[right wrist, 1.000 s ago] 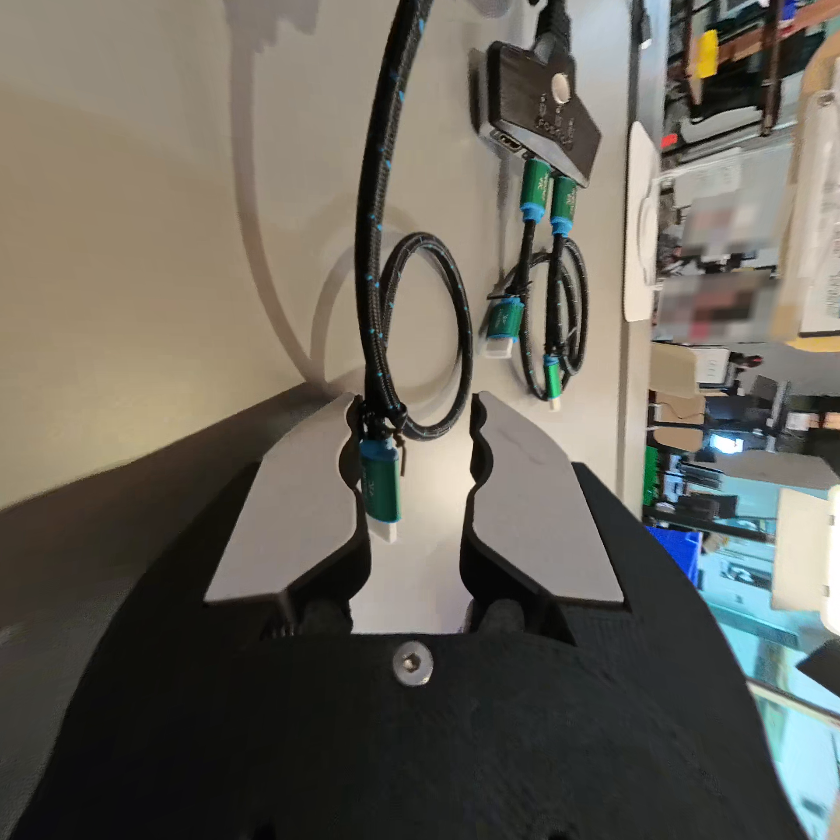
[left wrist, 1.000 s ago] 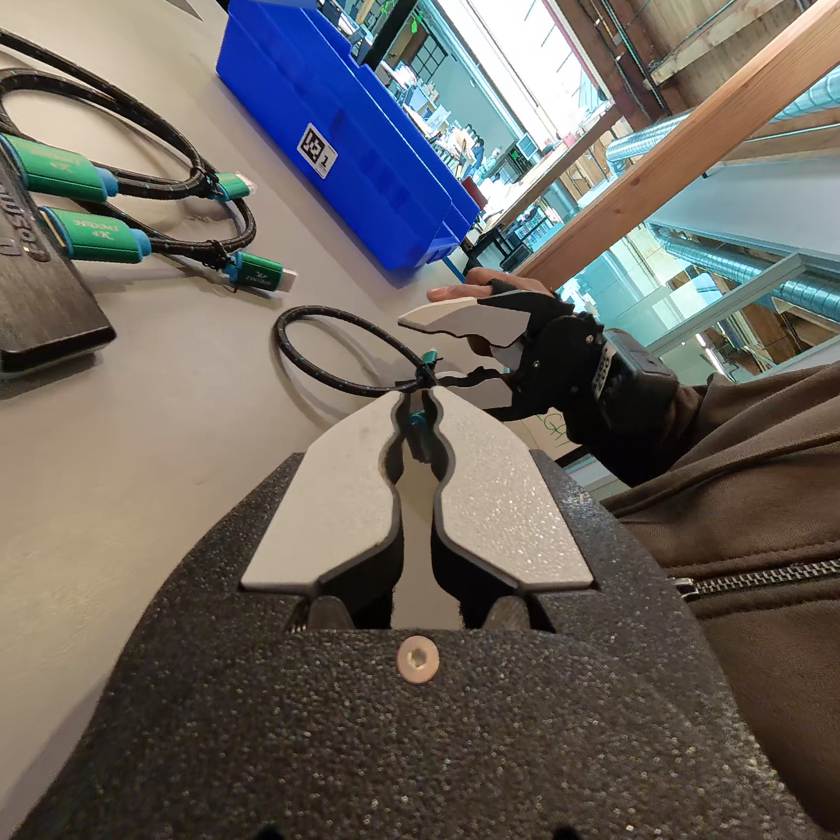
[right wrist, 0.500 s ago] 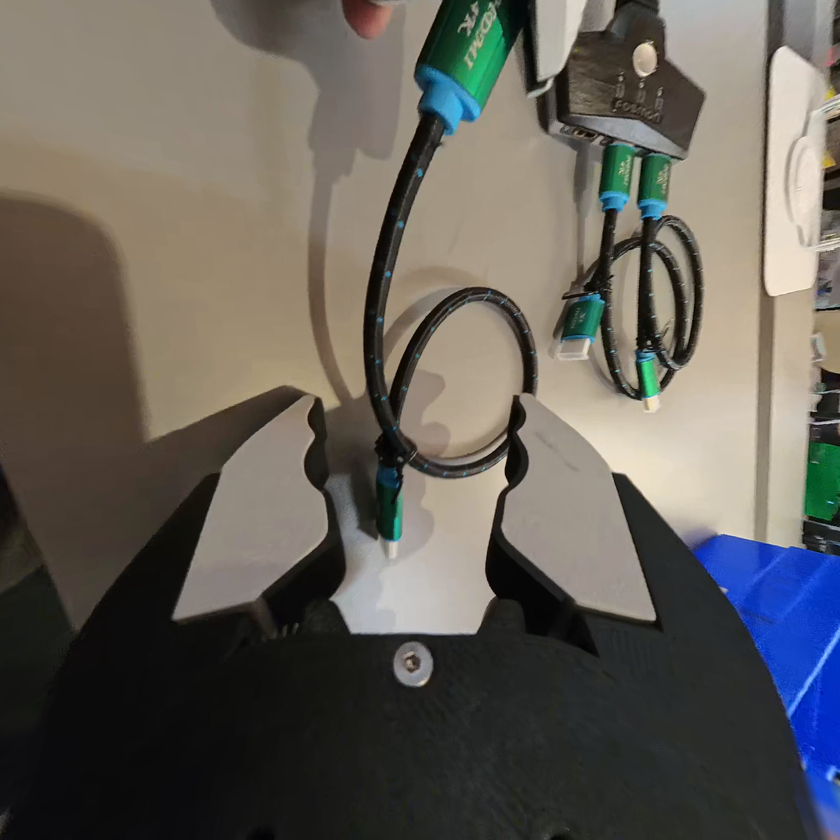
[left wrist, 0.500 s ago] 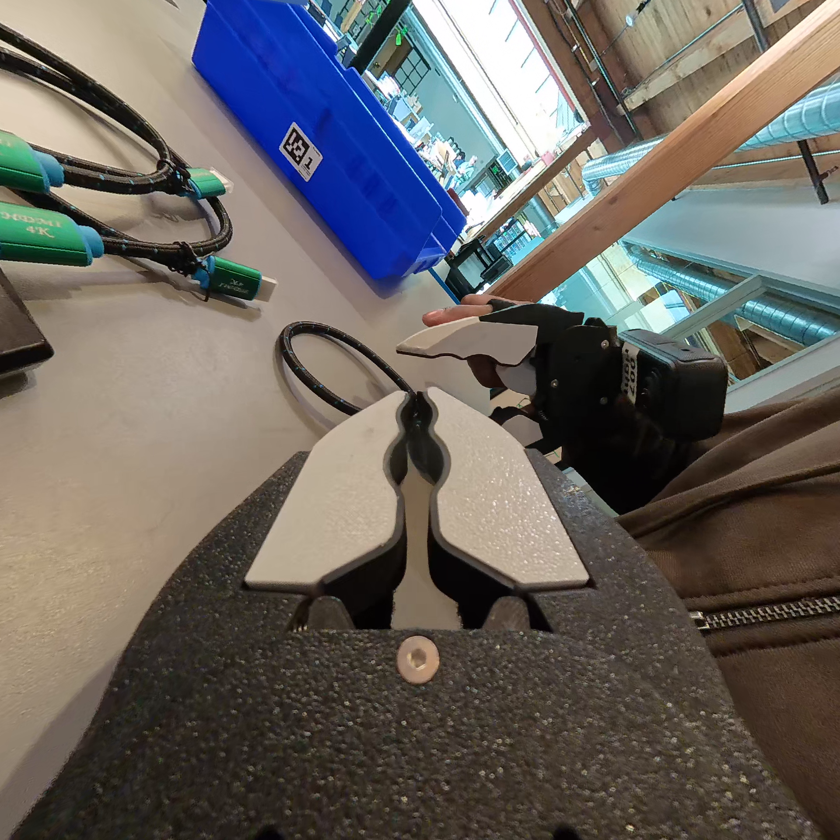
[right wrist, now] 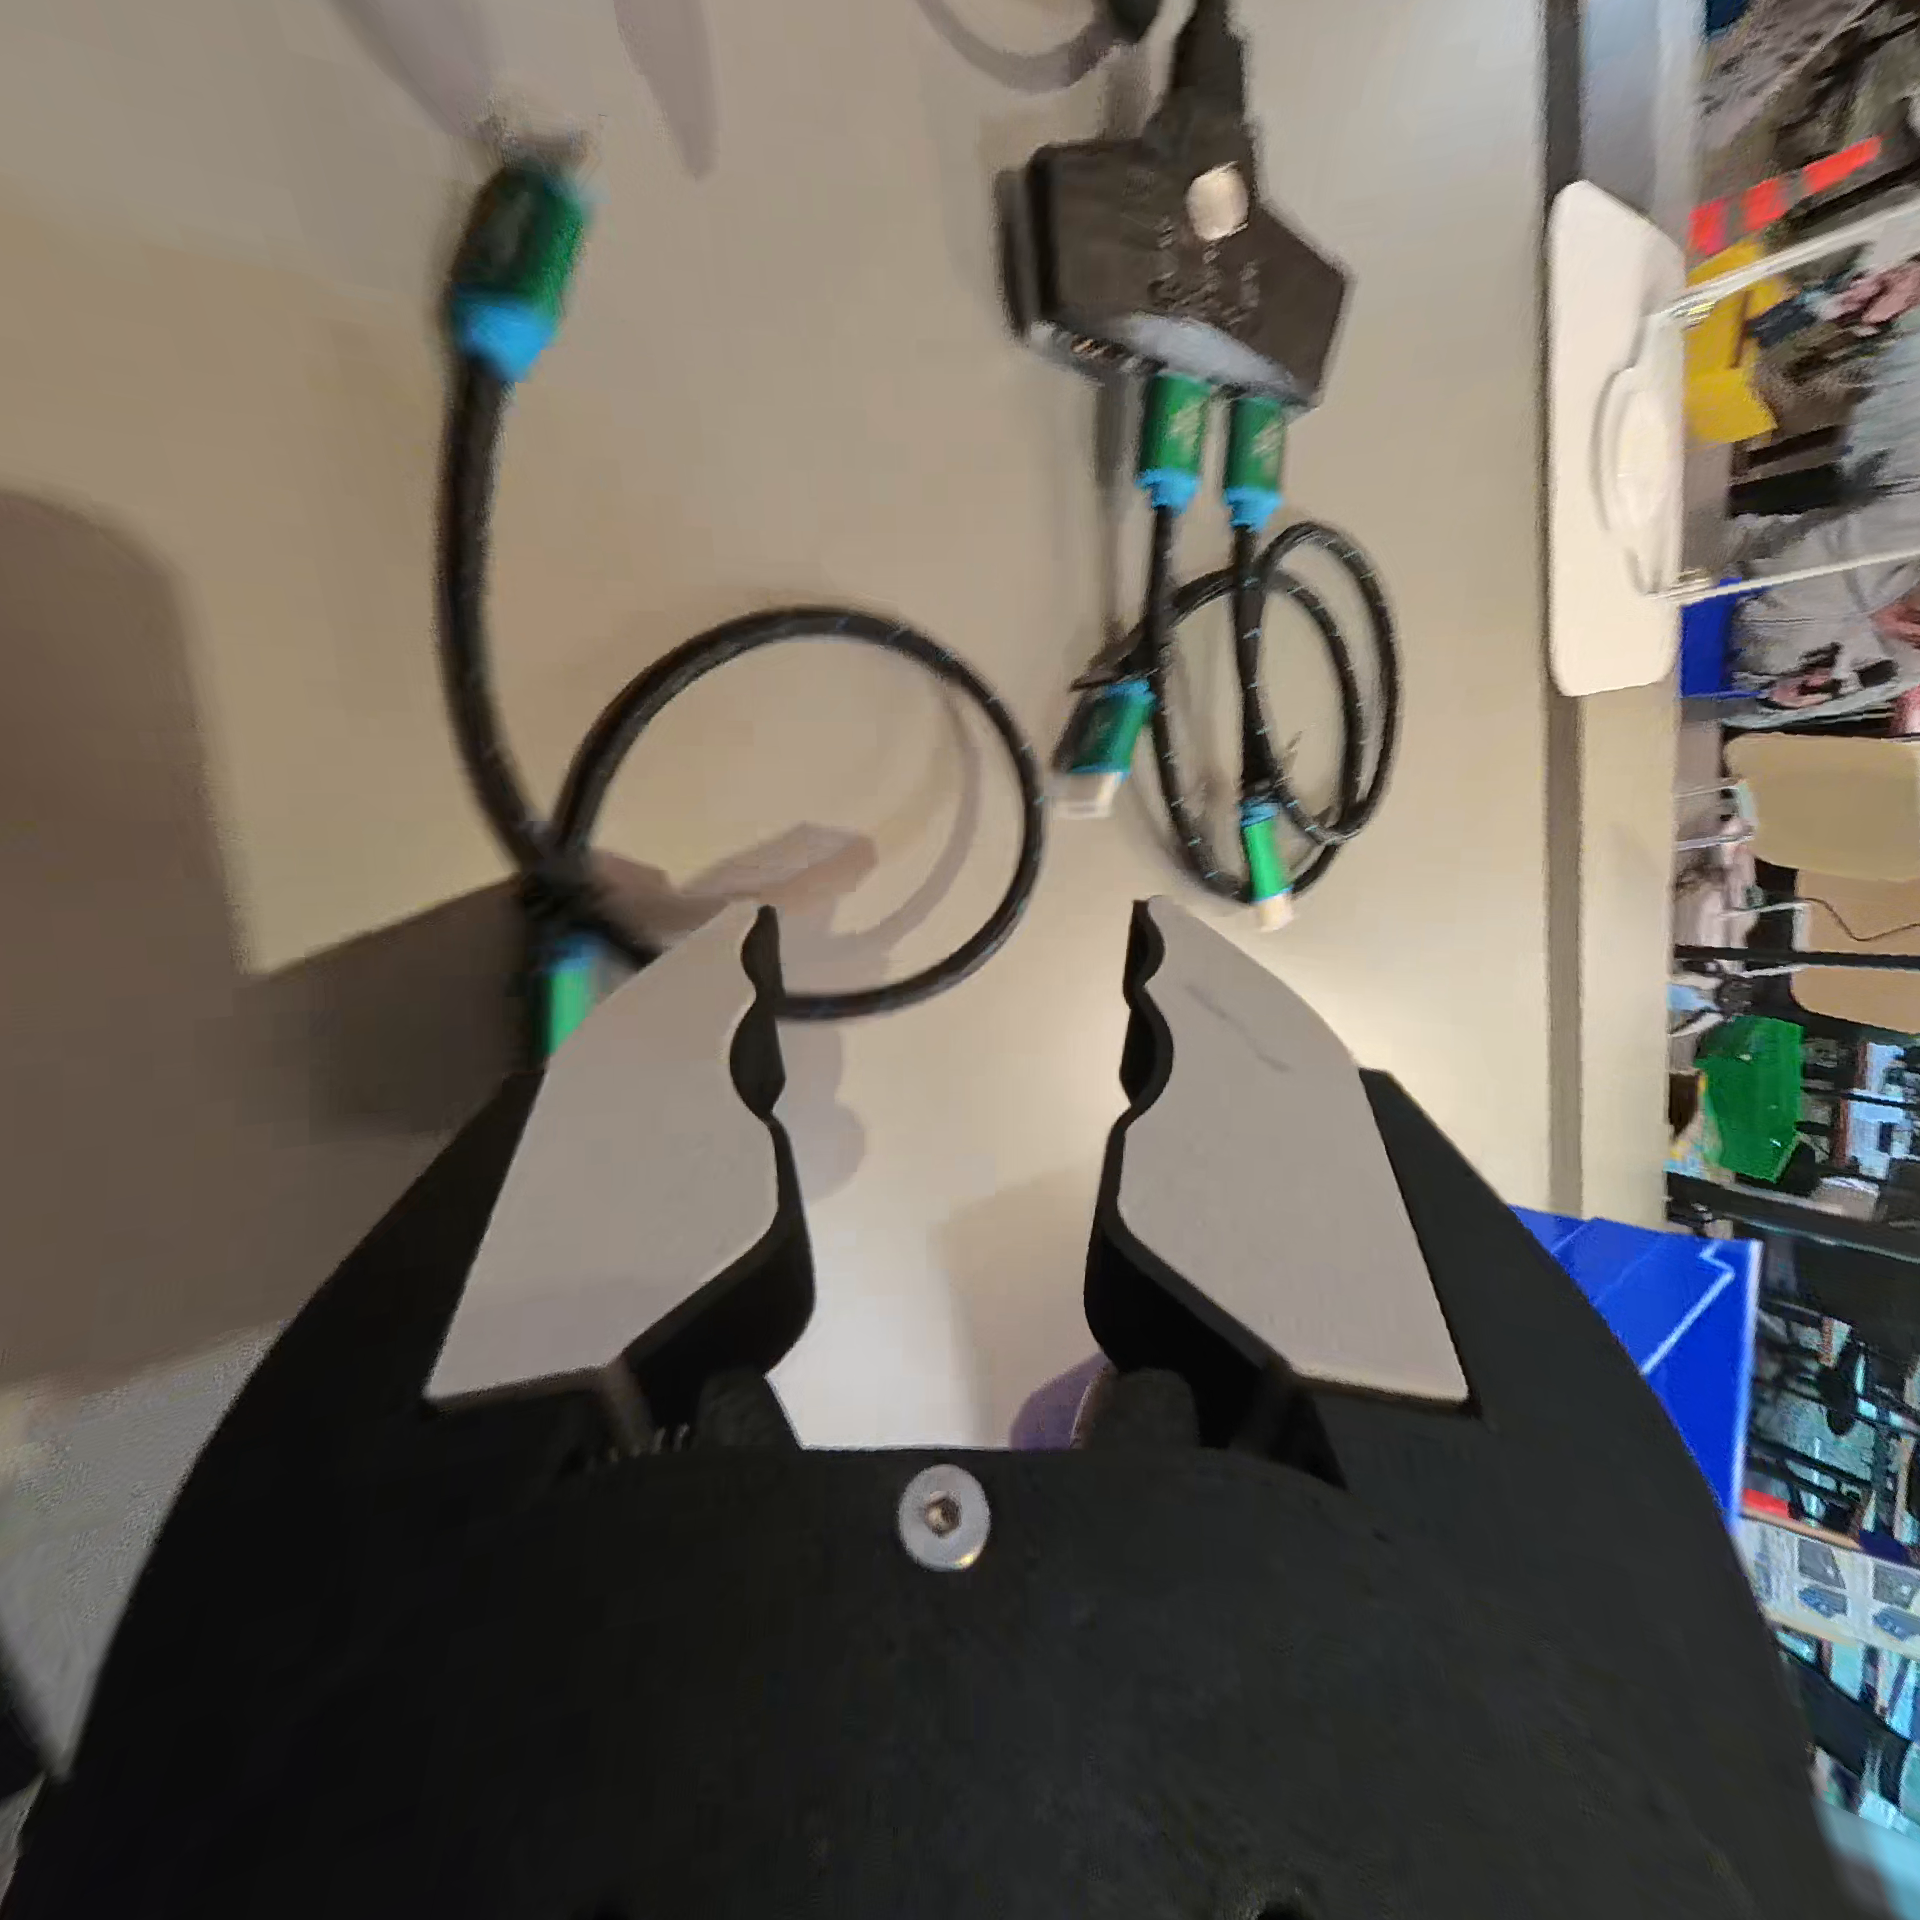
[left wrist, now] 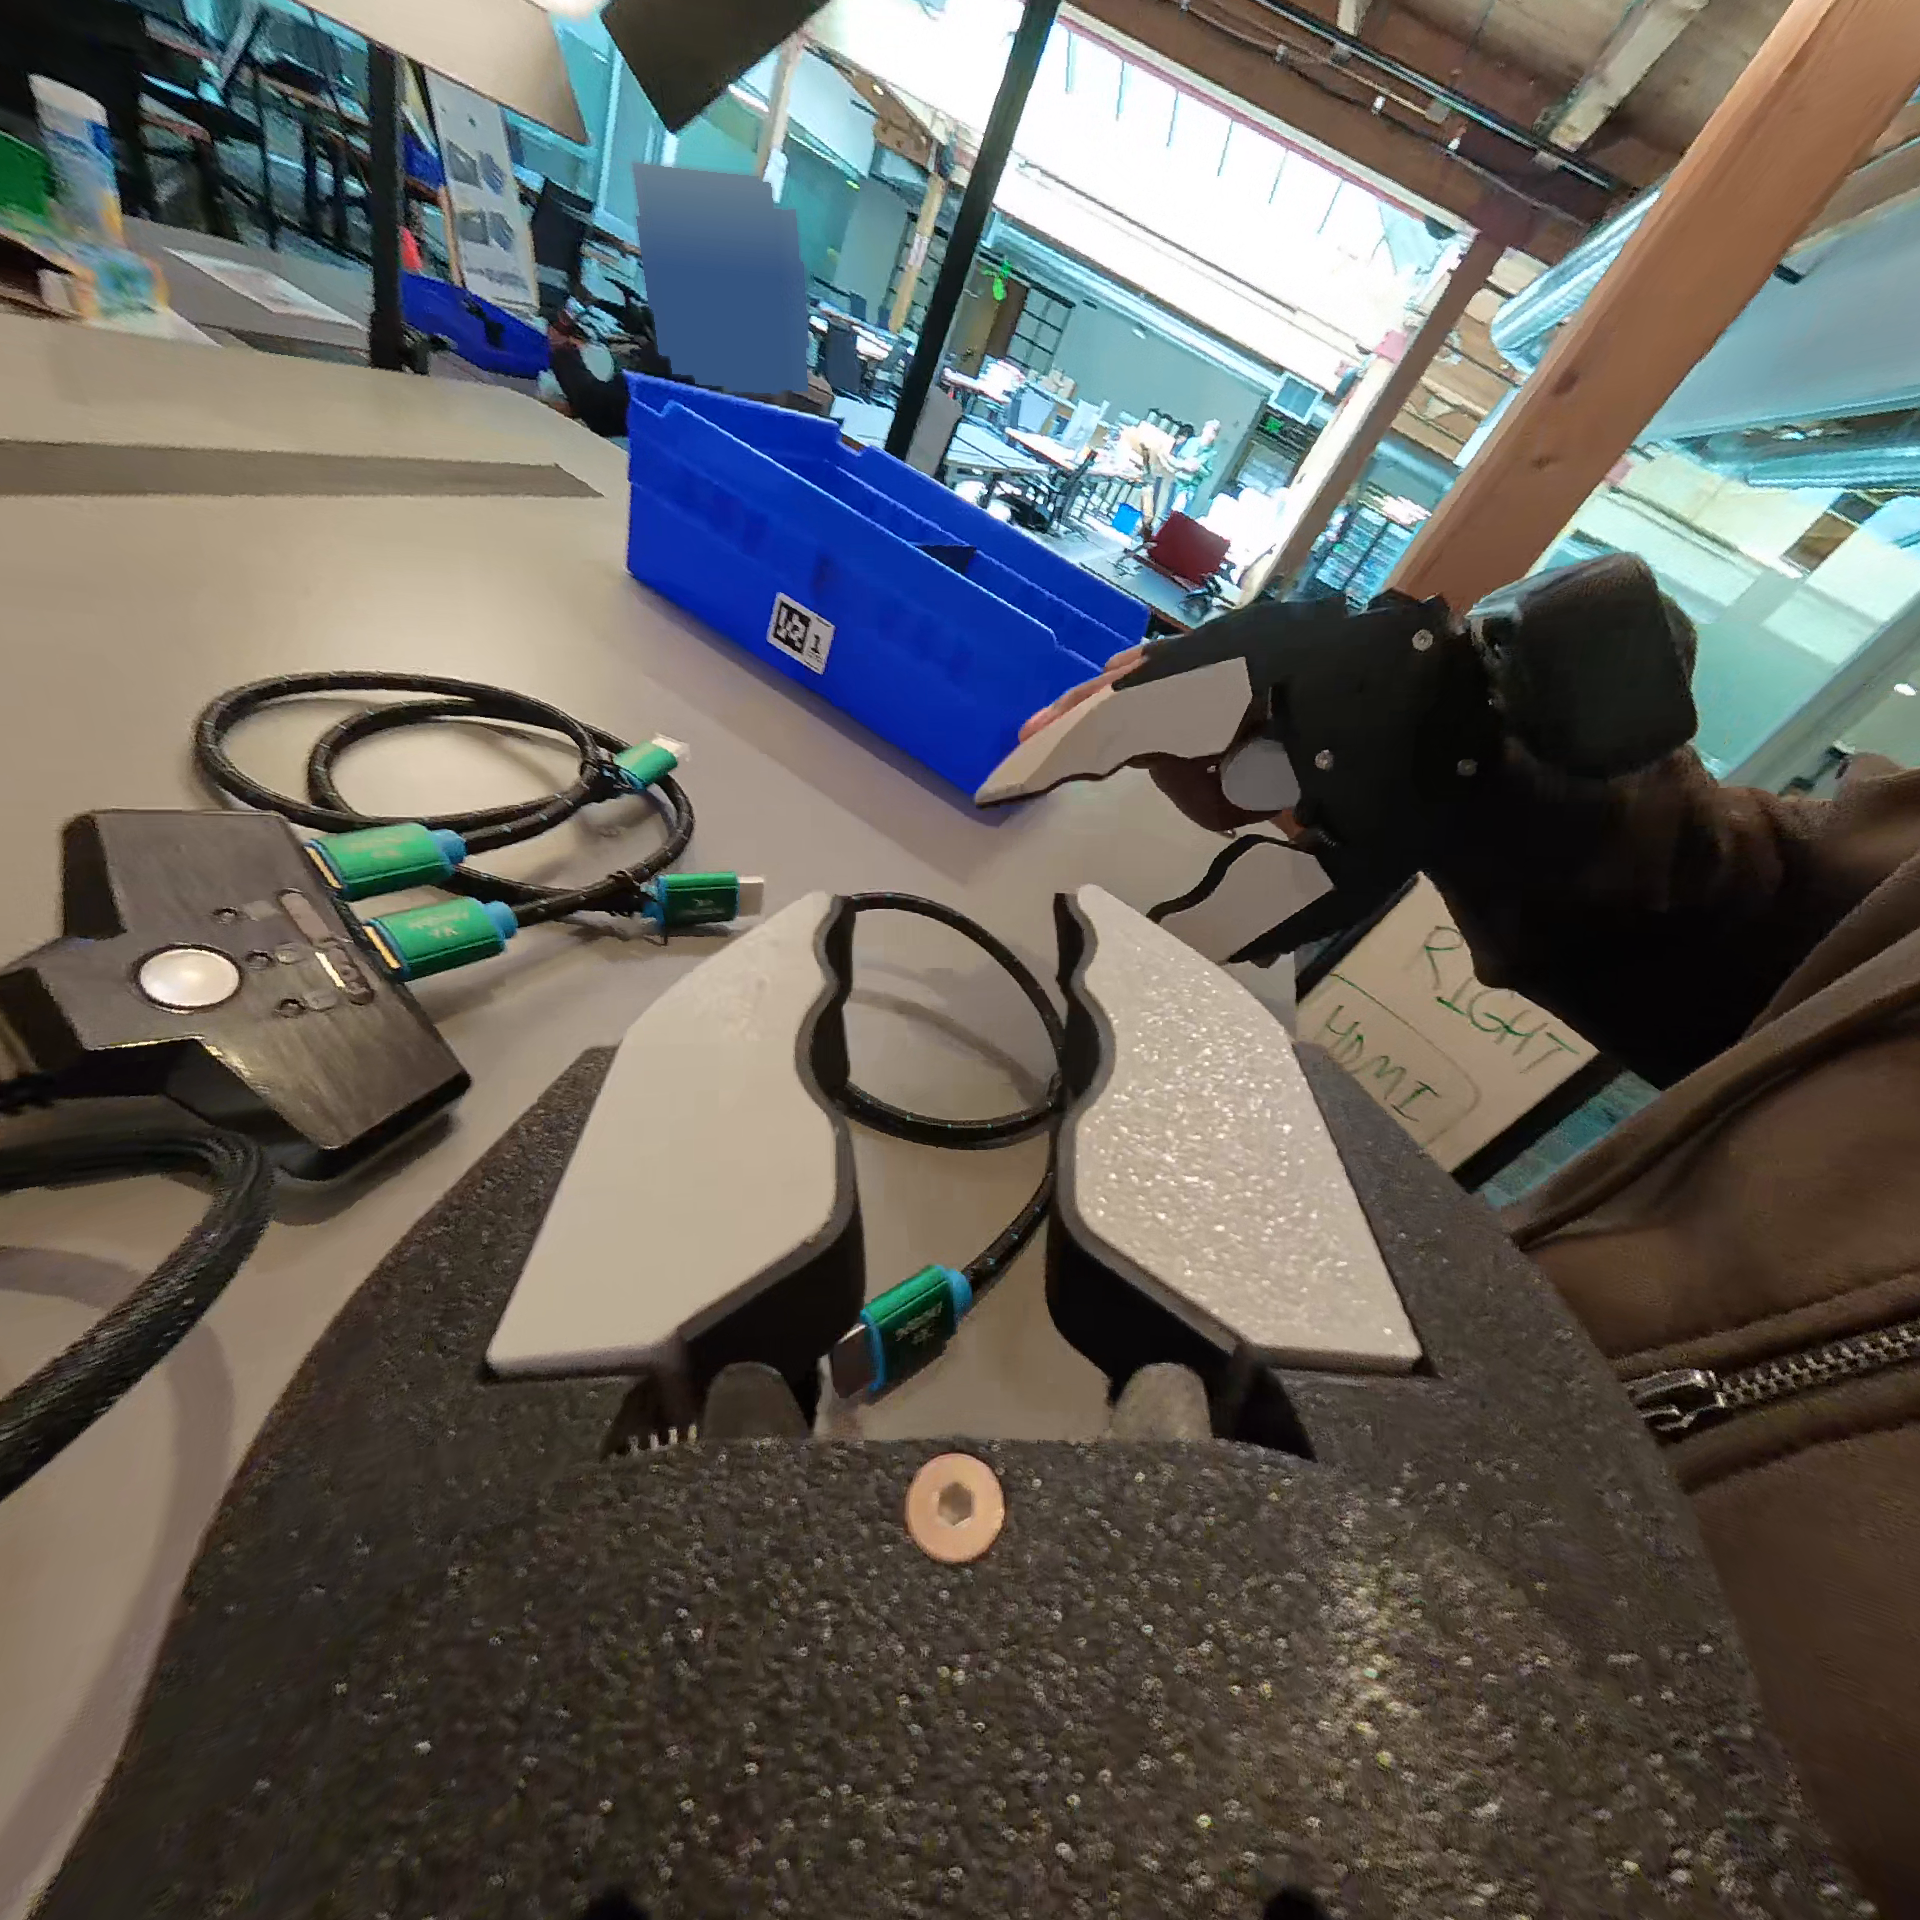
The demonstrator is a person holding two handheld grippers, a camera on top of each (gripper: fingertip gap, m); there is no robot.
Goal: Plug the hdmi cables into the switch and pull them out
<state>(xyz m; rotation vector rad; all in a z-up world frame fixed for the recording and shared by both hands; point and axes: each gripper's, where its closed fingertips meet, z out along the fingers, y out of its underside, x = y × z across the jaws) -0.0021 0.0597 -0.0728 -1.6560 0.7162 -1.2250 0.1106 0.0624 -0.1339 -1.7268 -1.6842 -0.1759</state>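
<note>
The left gripper (left wrist: pixel 948 904) stood wide open over the grey worktop (left wrist: pixel 312 582), pressing on nothing. A looped black braided cable (left wrist: pixel 1023 1039) lay on the worktop between its fingers, and the cable's green plug (left wrist: pixel 906 1322) with a blue collar rested loose near the base of the fingers — no pad closed on it. At about ten o'clock from that gripper sat a black switch box (left wrist: pixel 208 997) with a round silver button; two green plugs (left wrist: pixel 416 894) were seated in its near edge, and their coiled black cables (left wrist: pixel 468 748) lay just beyond it with the free ends on the worktop. At twelve o'clock, farther back, stood a blue bin (left wrist: pixel 914 644) bearing a small square marker label. At two o'clock the right gripper (left wrist: pixel 1049 769) showed, gripped in a person's hand (left wrist: pixel 1351 748), its upper finger close to the bin's near corner.

In the blurred right wrist view the right gripper (right wrist: pixel 951 914) was also wide open and bare, held above the worktop (right wrist: pixel 260 364). The looped cable (right wrist: pixel 790 810) lay just ahead of its fingertips — one green plug (right wrist: pixel 520 249) at eleven o'clock, the other (right wrist: pixel 566 997) beside the left finger. The switch box (right wrist: pixel 1174 270) and its coils (right wrist: pixel 1288 717) lay at one o'clock.
</note>
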